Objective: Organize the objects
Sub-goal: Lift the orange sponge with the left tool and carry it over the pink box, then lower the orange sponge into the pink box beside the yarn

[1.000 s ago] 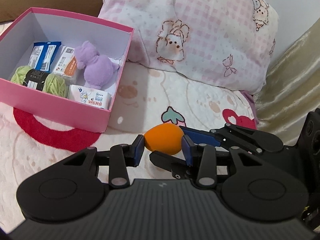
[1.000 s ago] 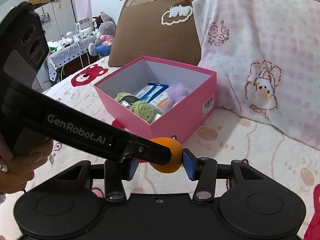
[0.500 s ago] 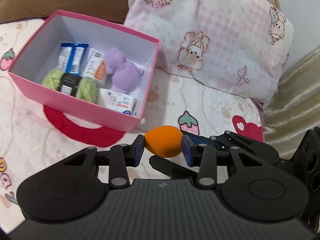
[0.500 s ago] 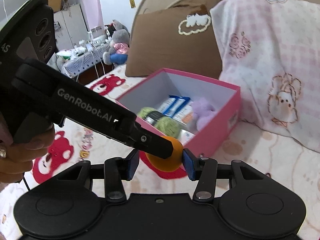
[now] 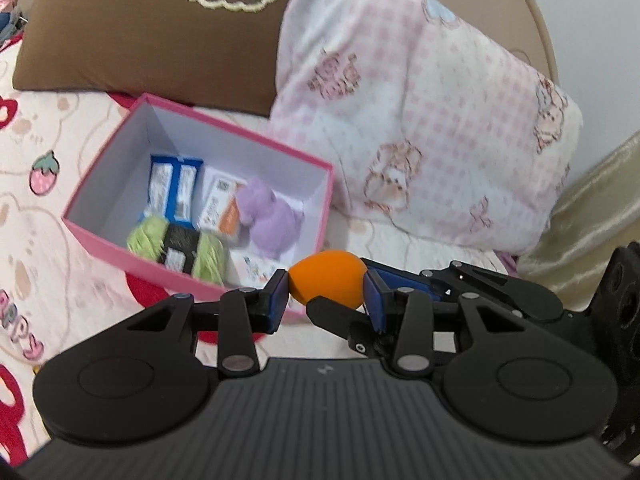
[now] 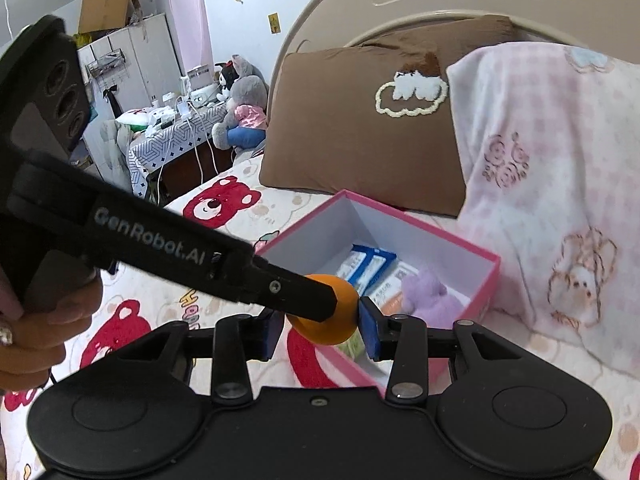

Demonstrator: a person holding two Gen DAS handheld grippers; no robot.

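Note:
An orange egg-shaped sponge [image 5: 328, 278] is gripped from two sides by both grippers and held in the air. My left gripper [image 5: 326, 294] is shut on it. My right gripper [image 6: 320, 326] is shut on it too, crossing the left one; the sponge also shows in the right wrist view [image 6: 326, 312]. A pink box [image 5: 104, 250] lies on the bed just beyond and below, holding green yarn [image 5: 176, 248], a purple plush [image 5: 270, 222] and several small packets. The box also shows in the right wrist view [image 6: 486, 280].
A brown pillow [image 5: 140, 40] and a pink checked pillow [image 5: 420, 120] lean against the headboard behind the box. The printed bedspread [image 5: 32, 184] spreads to the left. A hand [image 6: 32, 328] holds the left gripper's handle. A cluttered desk [image 6: 172, 136] stands beyond the bed.
Both grippers have risen with the sponge held between them and now sit higher over the near edge of the pink box. The box looks farther below.

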